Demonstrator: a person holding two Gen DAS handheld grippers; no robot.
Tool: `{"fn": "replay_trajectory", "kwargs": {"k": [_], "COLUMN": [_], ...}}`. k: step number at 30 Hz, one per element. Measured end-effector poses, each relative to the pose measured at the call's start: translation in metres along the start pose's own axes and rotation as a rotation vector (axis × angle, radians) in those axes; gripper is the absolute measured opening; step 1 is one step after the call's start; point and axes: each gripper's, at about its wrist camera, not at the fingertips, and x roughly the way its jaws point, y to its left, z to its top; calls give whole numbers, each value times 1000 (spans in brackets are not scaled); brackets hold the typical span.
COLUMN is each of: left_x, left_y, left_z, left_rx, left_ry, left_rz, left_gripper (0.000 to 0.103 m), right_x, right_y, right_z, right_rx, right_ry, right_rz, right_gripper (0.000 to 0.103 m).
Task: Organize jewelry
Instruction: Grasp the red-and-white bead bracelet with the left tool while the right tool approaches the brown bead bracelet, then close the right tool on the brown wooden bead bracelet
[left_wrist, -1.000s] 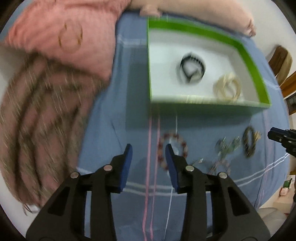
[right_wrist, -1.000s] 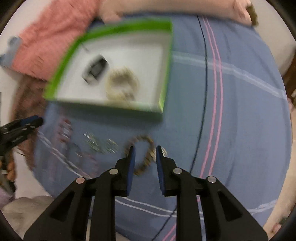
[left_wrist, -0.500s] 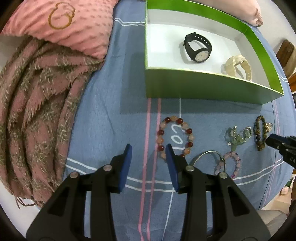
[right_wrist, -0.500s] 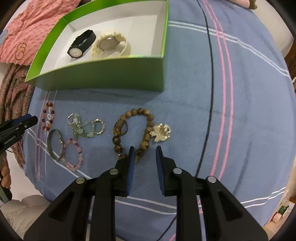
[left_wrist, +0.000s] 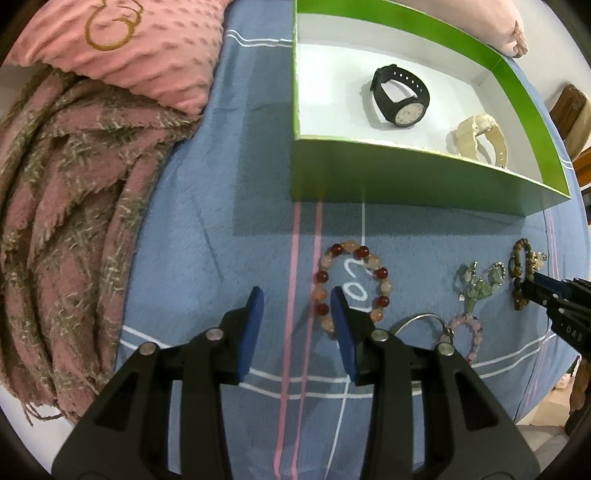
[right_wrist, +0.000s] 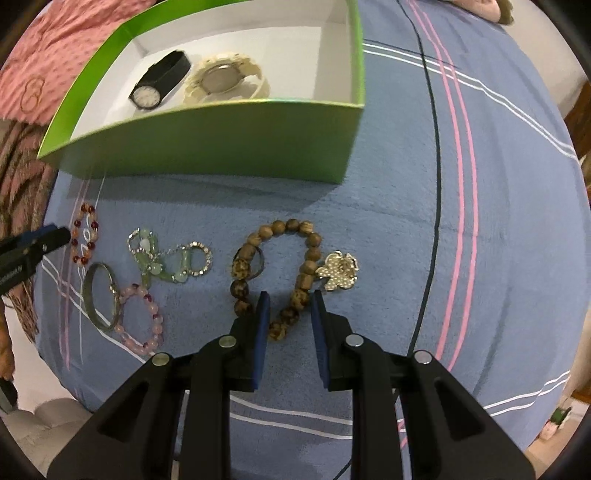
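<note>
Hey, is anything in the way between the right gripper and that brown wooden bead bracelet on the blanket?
Nothing visible blocks it. The right gripper hangs with open jaws straddling the near end of the wooden bead bracelet, only bare blue blanket around it. A silver flower brooch lies against the bracelet's right side, outside the jaws.

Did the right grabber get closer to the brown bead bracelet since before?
Yes. The right gripper has come down toward the blanket: the brown bead bracelet and green box look bigger, and the bracelet's lower beads now sit between its fingers.
</note>
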Motion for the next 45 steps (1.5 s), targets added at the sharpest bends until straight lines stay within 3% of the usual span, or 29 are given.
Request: {"fn": "replay_trajectory", "kwargs": {"k": [2, 13, 16, 18, 19, 22, 31, 39, 41, 45], "left_x": [5, 26, 29, 29, 30, 30, -7, -46, -59, -74], "left_y": [-3, -22, -26, -31, -35, -35, -32, -40, -43, -37], "left_z": [4, 19, 23, 23, 24, 24, 9, 13, 13, 14], "left_rx": [1, 56, 69, 71, 71, 75, 35, 33, 37, 48], "left_ry": [8, 1, -10, -14, -14, -19, -66, -147, -166, -190], "left_rz": [-4, 23, 25, 23, 20, 24, -14, -20, -23, -37], "left_gripper": [38, 43, 34, 14, 10, 8, 8, 8, 8, 8], "right_x": [1, -5, -4, -5, -5, -4, -14, -57, -67, -85], "right_y": [6, 19, 21, 14, 11, 12, 8, 6, 7, 8], "right_z": [-1, -4, -2, -1, -2, -3, -3, 5, 6, 9], "right_rx": [-13, -25, -24, -24, -25, -27, -15, -18, -22, -33], "right_ry": [6, 8, 7, 6, 6, 3, -12, -99, -124, -167], "right_rz": [7, 22, 22, 21, 21, 19, 42, 59, 64, 62], "right_gripper": [16, 16, 16, 16, 16, 16, 15, 15, 6, 6]}}
